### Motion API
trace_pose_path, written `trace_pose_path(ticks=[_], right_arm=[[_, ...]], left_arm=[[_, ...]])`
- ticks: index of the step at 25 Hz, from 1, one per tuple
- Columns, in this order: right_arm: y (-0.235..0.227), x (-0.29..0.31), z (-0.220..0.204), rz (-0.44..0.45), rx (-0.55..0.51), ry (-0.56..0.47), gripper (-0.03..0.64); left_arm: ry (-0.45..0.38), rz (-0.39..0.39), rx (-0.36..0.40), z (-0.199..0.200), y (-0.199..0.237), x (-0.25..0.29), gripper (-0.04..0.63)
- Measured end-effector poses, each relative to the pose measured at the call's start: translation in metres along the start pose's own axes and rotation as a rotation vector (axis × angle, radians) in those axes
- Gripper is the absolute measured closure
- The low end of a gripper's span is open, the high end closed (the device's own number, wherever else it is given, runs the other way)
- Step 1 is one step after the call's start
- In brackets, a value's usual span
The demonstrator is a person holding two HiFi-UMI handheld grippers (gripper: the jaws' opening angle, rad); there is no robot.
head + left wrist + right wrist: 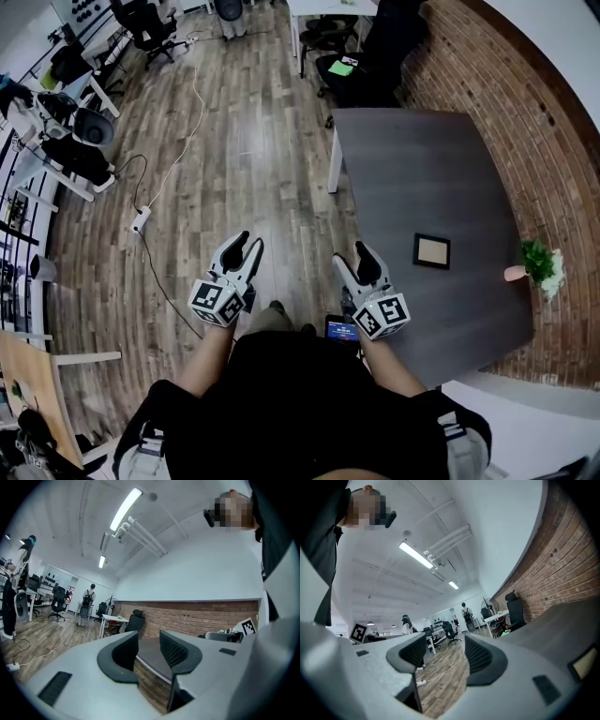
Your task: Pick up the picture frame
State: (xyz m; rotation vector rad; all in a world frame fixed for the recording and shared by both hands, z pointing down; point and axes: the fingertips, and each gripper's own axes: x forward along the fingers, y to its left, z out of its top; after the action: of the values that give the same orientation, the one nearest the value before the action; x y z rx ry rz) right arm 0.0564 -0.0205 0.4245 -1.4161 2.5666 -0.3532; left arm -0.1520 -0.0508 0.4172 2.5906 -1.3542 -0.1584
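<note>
A small black picture frame [431,250] with a tan inset lies flat on the dark grey table [412,169], towards its near right part. Its corner shows at the right edge of the right gripper view [585,663]. My right gripper [351,263] hovers open just left of the table's near edge, about a hand's width from the frame, nothing between its jaws. Over the wooden floor further left, my left gripper [244,250] is open and empty too. Both point away from me, tilted upward in their own views [149,651] [444,654].
A small potted plant [539,263] stands at the table's right edge by the brick wall [525,122]. Office chairs [361,70] stand beyond the table's far end. A white cable and power strip [141,220] lie on the floor to the left. Desks line the far left.
</note>
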Motion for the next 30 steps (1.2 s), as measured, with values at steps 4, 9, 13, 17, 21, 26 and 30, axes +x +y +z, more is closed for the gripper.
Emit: trace_pose_path(ticks=[4, 9, 13, 17, 21, 26, 30], right_arm=[[-0.020, 0.028, -0.001, -0.017, 0.002, 0.005, 0.356], [-0.052, 0.068, -0.006, -0.057, 0.012, 0.014, 0.356], [-0.085, 0.105, -0.005, -0.123, 0.008, 0.019, 0.357], [-0.117, 0.146, -0.001, -0.215, 0.005, 0.015, 0.357], [-0.145, 0.169, 0.003, -0.317, 0.013, 0.006, 0.357], [-0.181, 0.163, 0.014, -0.497, -0.015, -0.006, 0.359], [-0.208, 0.139, 0.022, -0.625, -0.097, 0.020, 0.368]], left_arm=[[0.006, -0.016, -0.001, -0.002, 0.021, 0.030, 0.457], [0.017, -0.052, -0.014, -0.004, 0.057, 0.086, 0.457], [0.039, -0.120, -0.012, -0.002, 0.082, 0.143, 0.457], [0.071, -0.203, -0.003, 0.005, 0.112, 0.200, 0.457], [0.115, -0.306, -0.006, 0.004, 0.134, 0.258, 0.457], [0.171, -0.496, -0.019, -0.013, 0.127, 0.331, 0.457], [0.198, -0.619, -0.040, -0.033, 0.098, 0.382, 0.457]])
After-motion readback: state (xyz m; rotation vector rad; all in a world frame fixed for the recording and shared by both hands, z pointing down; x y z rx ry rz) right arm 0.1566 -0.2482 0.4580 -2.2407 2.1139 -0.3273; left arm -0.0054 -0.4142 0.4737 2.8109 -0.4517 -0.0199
